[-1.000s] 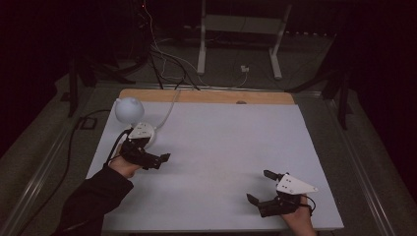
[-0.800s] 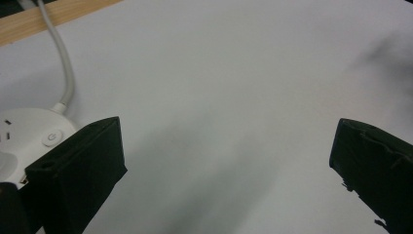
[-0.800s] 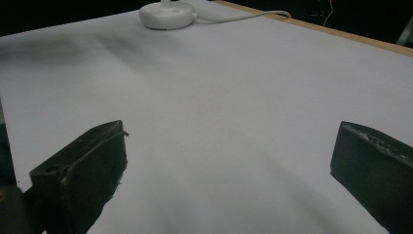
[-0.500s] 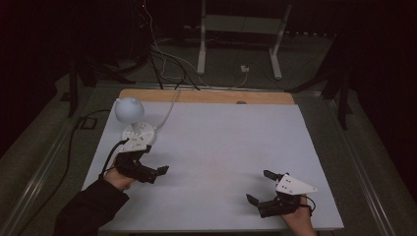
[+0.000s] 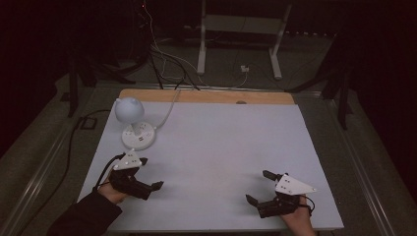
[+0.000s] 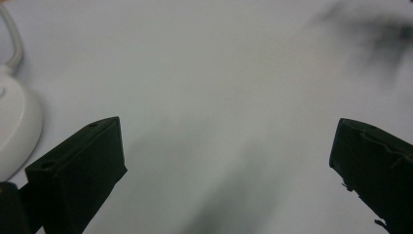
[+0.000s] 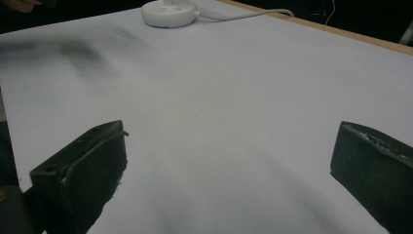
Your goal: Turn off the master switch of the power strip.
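Note:
A small white desk lamp point(image 5: 131, 111) with a round head stands on its disc base point(image 5: 139, 136) at the table's far left. My left gripper point(image 5: 150, 173) hovers just in front of it, near the left front of the white table point(image 5: 221, 137), open with nothing between its jaws. In the left gripper view the jaws point(image 6: 229, 161) stand wide apart over bare white surface, with the lamp base point(image 6: 14, 126) at the left edge. My right gripper point(image 5: 259, 187) rests open at the front right. In its own view point(image 7: 229, 165) the lamp base point(image 7: 170, 12) lies far ahead.
A white cable point(image 5: 167, 112) runs from the lamp over the table's far edge, where a wooden strip point(image 5: 206, 96) shows. Behind the table a white metal stand point(image 5: 241, 39) and loose cables lie on the dark floor. A metal rail point(image 5: 44, 167) runs along the left side.
My left gripper has drawn back from the lamp toward the table's front edge and slightly right. The right gripper has stayed in place.

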A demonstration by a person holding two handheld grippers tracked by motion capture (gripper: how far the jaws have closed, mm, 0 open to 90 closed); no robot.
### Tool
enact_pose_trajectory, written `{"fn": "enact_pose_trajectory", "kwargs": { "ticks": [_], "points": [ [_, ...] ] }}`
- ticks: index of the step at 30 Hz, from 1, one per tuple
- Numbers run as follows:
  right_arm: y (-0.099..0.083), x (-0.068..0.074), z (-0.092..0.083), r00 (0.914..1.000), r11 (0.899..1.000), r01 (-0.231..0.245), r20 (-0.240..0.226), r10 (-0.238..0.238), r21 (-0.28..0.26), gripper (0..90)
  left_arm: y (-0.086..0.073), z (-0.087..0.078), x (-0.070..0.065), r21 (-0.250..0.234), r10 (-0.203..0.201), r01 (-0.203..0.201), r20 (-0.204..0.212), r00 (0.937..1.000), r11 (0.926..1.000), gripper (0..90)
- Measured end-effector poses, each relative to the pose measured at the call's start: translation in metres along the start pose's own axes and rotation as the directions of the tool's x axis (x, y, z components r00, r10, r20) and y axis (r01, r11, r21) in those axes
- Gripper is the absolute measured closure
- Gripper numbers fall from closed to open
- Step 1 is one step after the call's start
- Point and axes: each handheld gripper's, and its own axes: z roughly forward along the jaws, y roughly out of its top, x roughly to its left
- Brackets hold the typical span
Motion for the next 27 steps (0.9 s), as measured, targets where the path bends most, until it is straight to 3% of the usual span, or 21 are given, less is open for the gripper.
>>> {"fn": "enact_pose_trajectory", "kwargs": {
  "ticks": [12,27],
  "points": [
    [0.0,0.001,0.0,1.0,1.0,0.0,-0.002,0.0,0.002,0.0,-0.028,-0.002,-0.002,0.055,0.01,-0.008,-0.029,0.9995,0.9984,0.2],
    [0.0,0.0,0.0,1.0,1.0,0.001,-0.003,-0.001,0.001,0.0,-0.061,-0.013,-0.002,0.029,0.0,0.002,-0.054,0.9985,0.9996,0.2]
  ]
}}
